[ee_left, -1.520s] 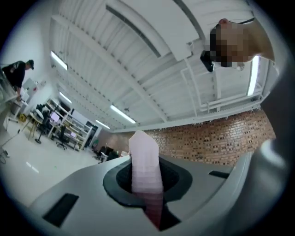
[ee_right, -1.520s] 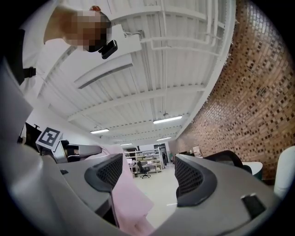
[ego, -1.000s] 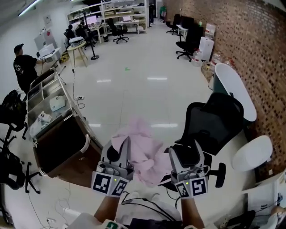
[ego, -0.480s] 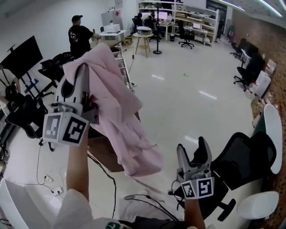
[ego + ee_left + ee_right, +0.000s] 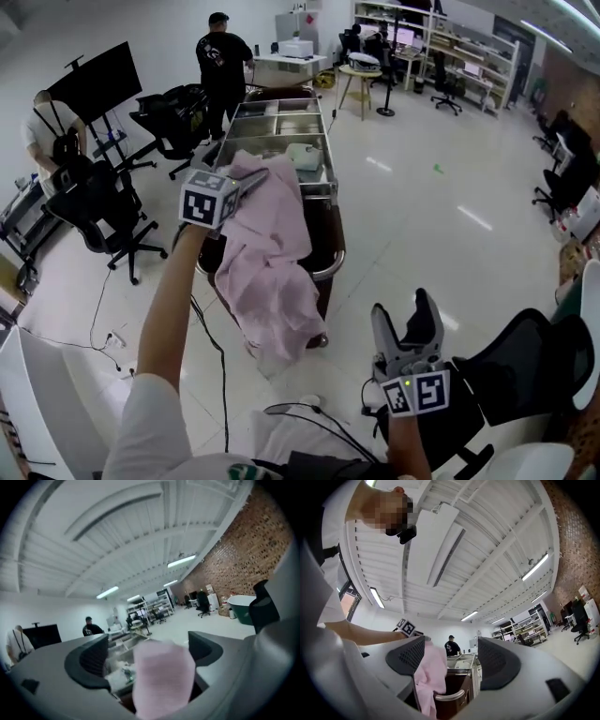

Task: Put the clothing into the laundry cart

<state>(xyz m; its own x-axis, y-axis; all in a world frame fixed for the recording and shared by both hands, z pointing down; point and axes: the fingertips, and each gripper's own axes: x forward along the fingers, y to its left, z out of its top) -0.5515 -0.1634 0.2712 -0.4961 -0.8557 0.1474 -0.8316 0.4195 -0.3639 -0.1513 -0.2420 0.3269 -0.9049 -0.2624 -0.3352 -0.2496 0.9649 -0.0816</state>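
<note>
A pink garment point(image 5: 272, 277) hangs from my raised left gripper point(image 5: 242, 180) and drapes down over the near end of the laundry cart point(image 5: 330, 202), a dark bin with a chrome rail. In the left gripper view the jaws of the left gripper point(image 5: 147, 644) are opening and stand wide, with a fold of the pink garment point(image 5: 161, 679) loose between them and the pads clear of it. My right gripper point(image 5: 408, 328) is low at the right, open and empty. From the right gripper point(image 5: 452, 651) I see the garment point(image 5: 429, 677) and the cart point(image 5: 454, 684) beyond.
Two people point(image 5: 222, 52) point(image 5: 47, 127) stand beyond the cart's left side, among black office chairs point(image 5: 103, 202). A cable point(image 5: 208, 328) trails on the floor by the cart. Another black chair point(image 5: 525, 375) is at my right. Desks and shelves line the far wall.
My left gripper has swung the pink garment up and leftward over the cart, and its jaws have parted. The right gripper, near the garment a second ago, stays low and empty.
</note>
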